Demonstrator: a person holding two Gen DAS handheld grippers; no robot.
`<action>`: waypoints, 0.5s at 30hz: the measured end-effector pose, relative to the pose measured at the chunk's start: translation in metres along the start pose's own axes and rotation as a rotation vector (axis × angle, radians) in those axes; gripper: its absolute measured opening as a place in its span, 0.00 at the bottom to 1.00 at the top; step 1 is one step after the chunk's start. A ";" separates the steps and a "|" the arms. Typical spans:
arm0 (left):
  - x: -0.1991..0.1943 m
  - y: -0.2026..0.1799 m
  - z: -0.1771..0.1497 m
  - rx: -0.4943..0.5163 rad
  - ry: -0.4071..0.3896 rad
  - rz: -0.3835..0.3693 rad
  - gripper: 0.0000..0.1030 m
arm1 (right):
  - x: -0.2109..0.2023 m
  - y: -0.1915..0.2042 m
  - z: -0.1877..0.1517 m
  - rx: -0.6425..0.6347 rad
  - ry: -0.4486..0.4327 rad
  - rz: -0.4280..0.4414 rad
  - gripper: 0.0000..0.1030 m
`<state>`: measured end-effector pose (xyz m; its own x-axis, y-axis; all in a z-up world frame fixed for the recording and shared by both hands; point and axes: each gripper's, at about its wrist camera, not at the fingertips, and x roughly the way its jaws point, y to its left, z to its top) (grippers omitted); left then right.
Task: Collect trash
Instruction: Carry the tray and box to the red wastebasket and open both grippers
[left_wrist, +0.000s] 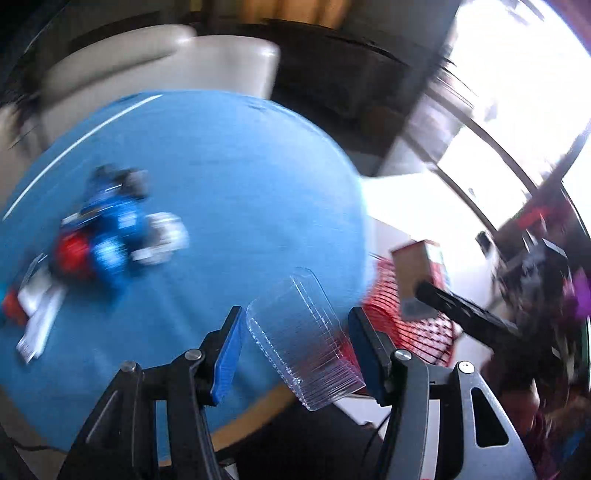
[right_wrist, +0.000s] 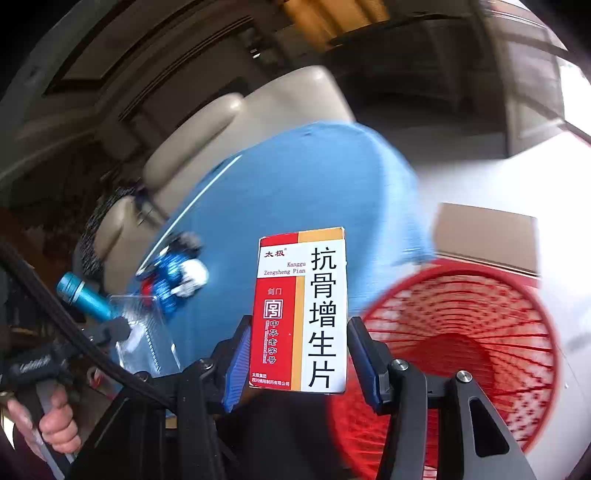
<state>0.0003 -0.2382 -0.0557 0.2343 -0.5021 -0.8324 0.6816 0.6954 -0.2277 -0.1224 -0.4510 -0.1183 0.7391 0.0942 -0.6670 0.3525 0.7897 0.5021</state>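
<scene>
Our left gripper (left_wrist: 295, 347) holds a clear plastic container (left_wrist: 301, 339) between its jaws, over the edge of the blue counter (left_wrist: 229, 177). Only the right wrist view lets us read the medicine box (right_wrist: 301, 314) clamped in our right gripper (right_wrist: 295, 354) and see into the red mesh basket (right_wrist: 461, 332) beside it. Only the left view shows the scattered wrappers (left_wrist: 114, 236) plainly.

basket (right_wrist: 480, 332) right of table (right_wrist: 295, 192)

Two wrist fisheyes: we look steeply down along our fingers, sharing the blue table (left_wrist: 229, 184) and red basket (right_wrist: 461, 332).
</scene>
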 end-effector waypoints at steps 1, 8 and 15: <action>0.008 -0.015 0.003 0.033 0.015 -0.021 0.57 | -0.004 -0.012 0.003 0.034 0.000 -0.001 0.54; 0.062 -0.080 0.019 0.164 0.097 -0.104 0.58 | -0.016 -0.076 0.009 0.184 0.032 0.004 0.58; 0.078 -0.099 0.015 0.224 0.110 -0.073 0.62 | -0.021 -0.105 0.008 0.261 0.001 0.002 0.65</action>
<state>-0.0386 -0.3537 -0.0905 0.1110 -0.4794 -0.8705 0.8332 0.5224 -0.1815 -0.1707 -0.5405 -0.1524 0.7394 0.0956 -0.6664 0.4875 0.6067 0.6280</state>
